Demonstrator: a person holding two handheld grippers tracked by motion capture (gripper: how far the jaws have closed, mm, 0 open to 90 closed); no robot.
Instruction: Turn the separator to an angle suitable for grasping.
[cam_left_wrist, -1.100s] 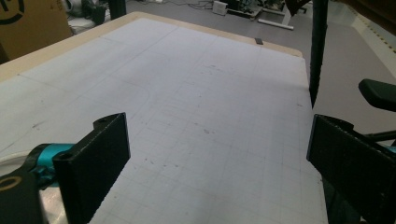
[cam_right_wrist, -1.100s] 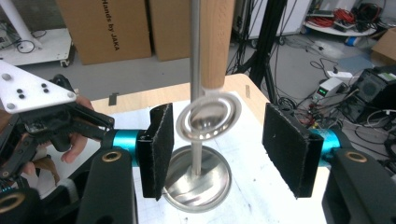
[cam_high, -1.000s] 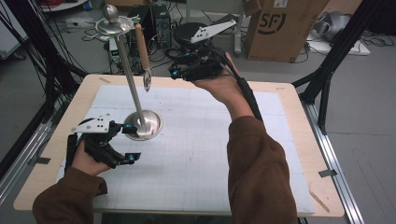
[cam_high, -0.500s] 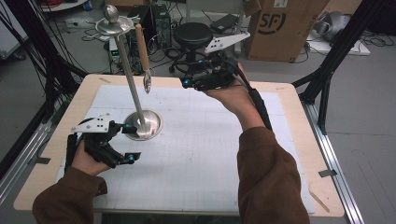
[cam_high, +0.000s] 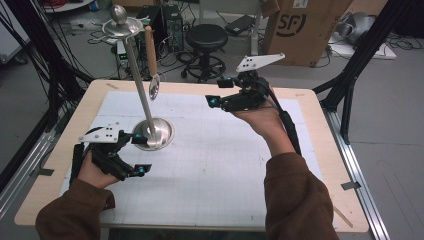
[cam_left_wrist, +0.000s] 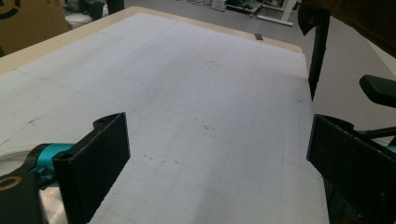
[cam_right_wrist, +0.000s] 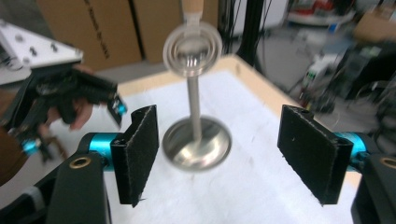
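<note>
On the gridded white worktop (cam_high: 210, 165) we see a polished metal stand (cam_high: 152, 132): a round dished base, a slim pole rising at a tilt in the high view, and a small disc with a knob at the top. The dish of the base looks bare apart from the pole. From the top disc hangs a wooden-handled ladle (cam_high: 151, 55), its small steel bowl dangling beside the pole, well above the base.

We find the left gripper (cam_high: 136, 155) low at the near-left of the worktop, one jaw just beside the stand's base, jaws spread wide with nothing between them. The right gripper (cam_high: 216, 91) is held above the far side of the worktop, pointed toward the stand, jaws likewise wide and holding nothing. In the right gripper view the ladle's bowl and the base sit framed between its jaws, farther off.

A cardboard box (cam_high: 305, 27) and a black stool (cam_high: 206, 37) stand on the floor beyond.
</note>
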